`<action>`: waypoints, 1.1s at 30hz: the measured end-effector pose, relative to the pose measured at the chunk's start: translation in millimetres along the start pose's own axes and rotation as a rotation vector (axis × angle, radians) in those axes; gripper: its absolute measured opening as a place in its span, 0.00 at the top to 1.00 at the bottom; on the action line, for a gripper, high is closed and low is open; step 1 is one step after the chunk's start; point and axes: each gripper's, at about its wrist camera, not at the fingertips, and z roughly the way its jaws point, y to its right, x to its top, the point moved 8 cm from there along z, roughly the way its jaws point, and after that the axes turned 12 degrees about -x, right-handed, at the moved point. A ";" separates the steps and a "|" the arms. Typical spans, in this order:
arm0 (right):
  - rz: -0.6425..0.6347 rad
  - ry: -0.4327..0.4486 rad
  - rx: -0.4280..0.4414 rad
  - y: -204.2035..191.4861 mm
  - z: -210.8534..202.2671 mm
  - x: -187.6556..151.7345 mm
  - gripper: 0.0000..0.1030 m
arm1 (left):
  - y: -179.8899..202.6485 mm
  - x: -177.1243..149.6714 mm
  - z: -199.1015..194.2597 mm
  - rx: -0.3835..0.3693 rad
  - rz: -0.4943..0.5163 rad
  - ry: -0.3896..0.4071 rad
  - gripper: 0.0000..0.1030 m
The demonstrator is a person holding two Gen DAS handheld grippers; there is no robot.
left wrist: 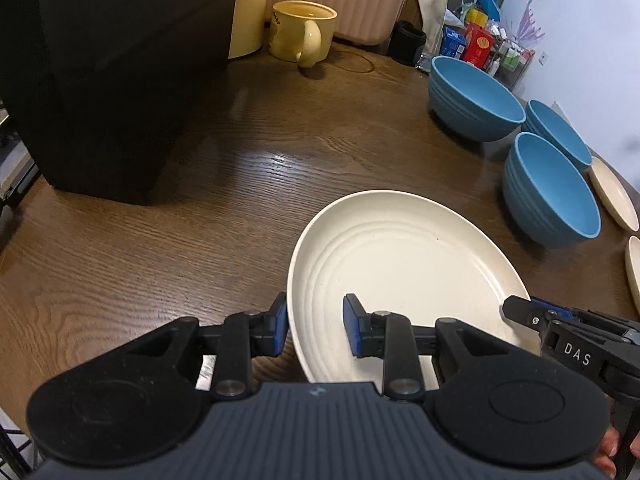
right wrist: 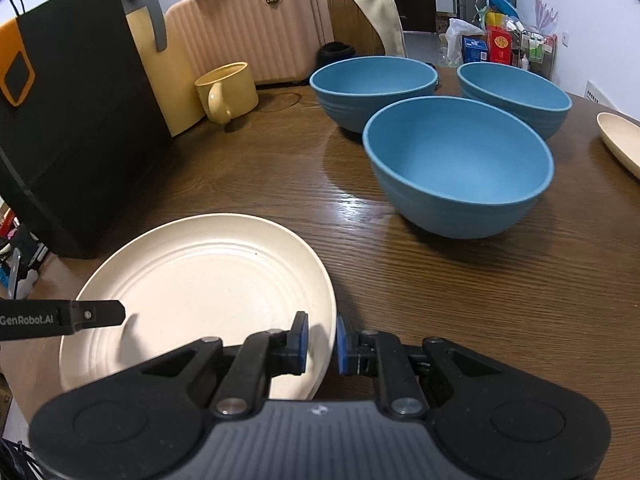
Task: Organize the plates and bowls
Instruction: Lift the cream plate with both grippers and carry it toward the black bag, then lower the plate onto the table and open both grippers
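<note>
A cream plate point(left wrist: 404, 264) lies on the brown wooden table point(left wrist: 180, 208); it also shows in the right wrist view point(right wrist: 208, 280). My left gripper point(left wrist: 316, 324) is open and straddles the plate's left rim, one finger outside and one over the plate. My right gripper point(right wrist: 322, 340) is narrowed around the plate's right rim, pads on either side; it shows at the plate's right edge in the left wrist view point(left wrist: 532, 314). Three blue bowls stand beyond: the nearest point(right wrist: 460, 164), one behind it point(right wrist: 374, 88), one at right point(right wrist: 516, 96). Another cream plate point(right wrist: 624, 140) lies at far right.
A yellow mug point(right wrist: 230, 90) stands at the back, next to a black paper bag point(right wrist: 76, 120) and a yellow box. A pink suitcase point(right wrist: 256, 24) stands behind the table. A third cream plate edge point(left wrist: 634, 268) shows at right in the left wrist view.
</note>
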 end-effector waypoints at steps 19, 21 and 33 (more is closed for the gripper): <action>-0.019 -0.014 -0.108 -7.6 25.3 10.7 0.82 | -6.2 5.8 40.9 -0.036 0.053 -0.070 0.71; -0.016 -0.020 -0.105 -7.6 24.7 10.1 0.79 | -7.0 4.5 39.4 -0.046 0.048 -0.070 0.71; 0.072 -0.046 -0.074 1.1 -0.5 1.2 0.03 | -9.6 16.0 -3.9 -0.053 0.024 0.035 0.00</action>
